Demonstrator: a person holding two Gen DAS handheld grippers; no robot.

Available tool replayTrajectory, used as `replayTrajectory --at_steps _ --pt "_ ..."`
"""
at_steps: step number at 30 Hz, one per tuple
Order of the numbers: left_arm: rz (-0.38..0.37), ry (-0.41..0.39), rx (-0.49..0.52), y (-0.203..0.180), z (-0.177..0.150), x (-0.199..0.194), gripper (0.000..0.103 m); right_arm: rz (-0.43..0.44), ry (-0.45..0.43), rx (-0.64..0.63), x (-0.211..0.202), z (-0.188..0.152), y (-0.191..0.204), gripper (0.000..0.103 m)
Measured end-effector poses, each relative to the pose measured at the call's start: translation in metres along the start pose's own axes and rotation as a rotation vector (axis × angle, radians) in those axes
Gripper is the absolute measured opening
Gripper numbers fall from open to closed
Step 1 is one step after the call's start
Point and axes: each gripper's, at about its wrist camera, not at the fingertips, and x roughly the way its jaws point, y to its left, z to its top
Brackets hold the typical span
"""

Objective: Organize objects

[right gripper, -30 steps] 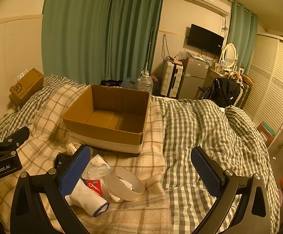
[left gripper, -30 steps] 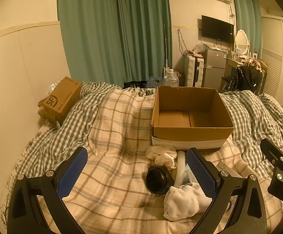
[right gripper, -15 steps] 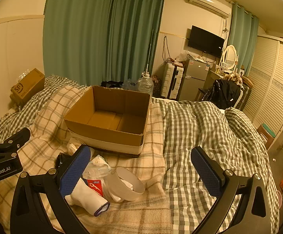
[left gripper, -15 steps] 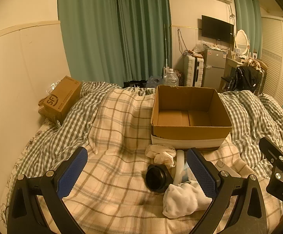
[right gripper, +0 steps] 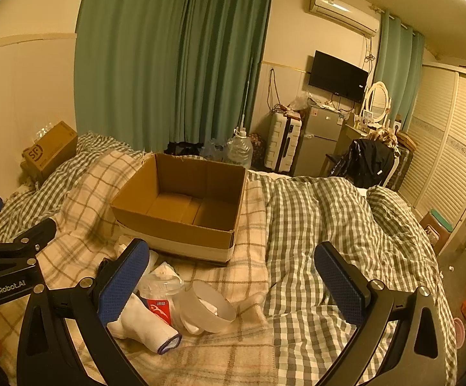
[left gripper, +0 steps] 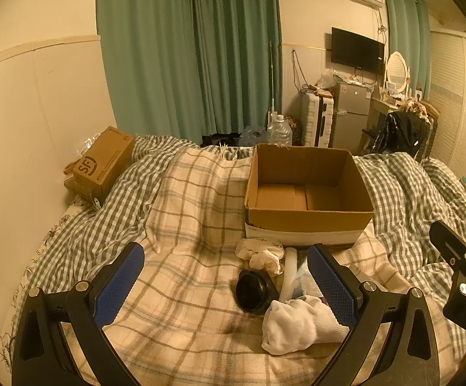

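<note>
The cardboard box (left gripper: pixel 308 193) is matt brown paperboard with a white band at its base. In front of it lie a soft knit white sock (left gripper: pixel 300 323), a glossy black plastic lid (left gripper: pixel 253 291) and a translucent plastic bowl (right gripper: pixel 208 305), all on woven checked cloth bedding (left gripper: pixel 184 225).

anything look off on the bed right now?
Nothing damaged or spilled. The clutter is just unsorted: white sock, black round lid, crumpled cloth, clear tub and white bowl tipped on its side lie heaped in front of the empty cardboard box. Both claws are open.
</note>
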Motion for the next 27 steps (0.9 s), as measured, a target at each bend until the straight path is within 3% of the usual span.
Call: replayTrajectory --at_steps 7,16,22,27 --pt "-0.010 -0.013 0.010 -0.001 0.002 -0.012 0.103 -0.004 -0.025 -0.011 -0.017 0.004 -0.003 0.103" --pt "-0.005 0.021 0.029 -0.007 -0.006 -0.002 0.103 0.024 0.031 -0.019 -0.005 -0.003 -0.007 0.103" --pt "-0.035 0.109 0.043 -0.016 -0.024 0.022 0.103 0.020 0.096 -0.017 0.019 -0.015 -0.012 0.103" --pt "-0.084 0.253 0.075 -0.035 -0.054 0.055 0.103 0.016 0.154 0.003 0.039 -0.026 -0.020 0.103"
